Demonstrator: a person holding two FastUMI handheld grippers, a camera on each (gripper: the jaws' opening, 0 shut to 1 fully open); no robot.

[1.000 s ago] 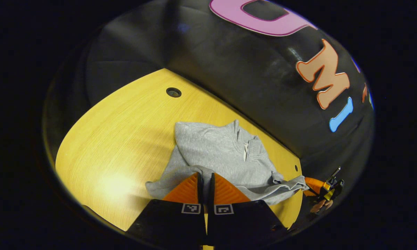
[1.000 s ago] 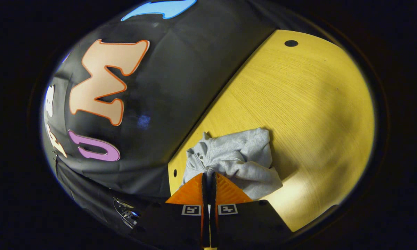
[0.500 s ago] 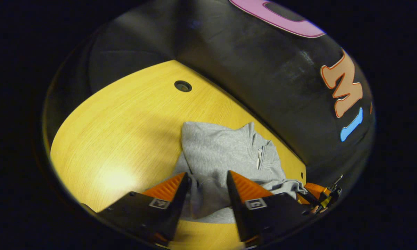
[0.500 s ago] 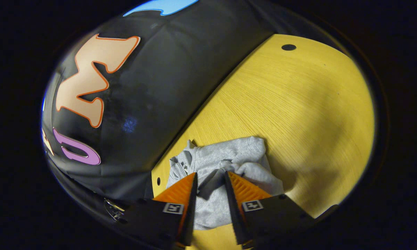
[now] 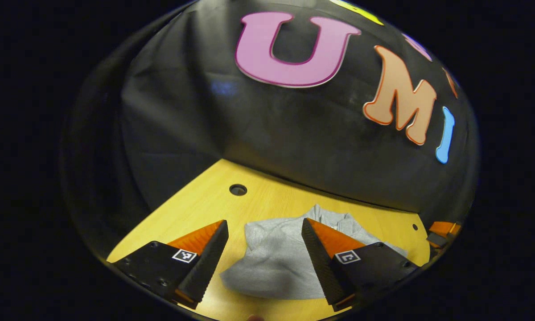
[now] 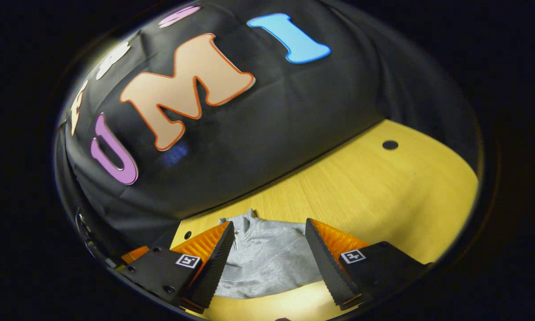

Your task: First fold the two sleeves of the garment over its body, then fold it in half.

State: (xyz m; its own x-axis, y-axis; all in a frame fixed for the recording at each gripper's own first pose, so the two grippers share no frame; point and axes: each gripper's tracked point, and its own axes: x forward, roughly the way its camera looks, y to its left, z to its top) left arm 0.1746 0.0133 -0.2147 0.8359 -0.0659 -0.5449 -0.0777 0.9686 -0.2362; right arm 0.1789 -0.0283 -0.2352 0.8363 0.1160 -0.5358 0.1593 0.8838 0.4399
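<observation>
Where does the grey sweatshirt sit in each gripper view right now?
Left gripper view: the grey fabric sweatshirt lies low and centre on the yellow wooden table, between the open left gripper fingers.
Right gripper view: low, slightly left of centre, between the open right gripper fingers.
Shared landmark: the sweatshirt's collar, nearest the black cloth wall.

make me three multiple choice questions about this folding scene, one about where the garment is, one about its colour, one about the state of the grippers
1. Where does the garment lie?
A. On the wooden table
B. On the floor
C. Hung on the wall

2. What colour is the garment?
A. Red
B. Grey
C. Blue

3. How do the left gripper and the right gripper stand?
A. Both open, gripping nothing
B. Both shut on the garment
C. One open, one shut

Answers: 1 A, the cloth rests on the yellow wood. 2 B, the fabric is plain grey. 3 A, each view shows its fingers spread wide with the garment lying free between them.
</observation>
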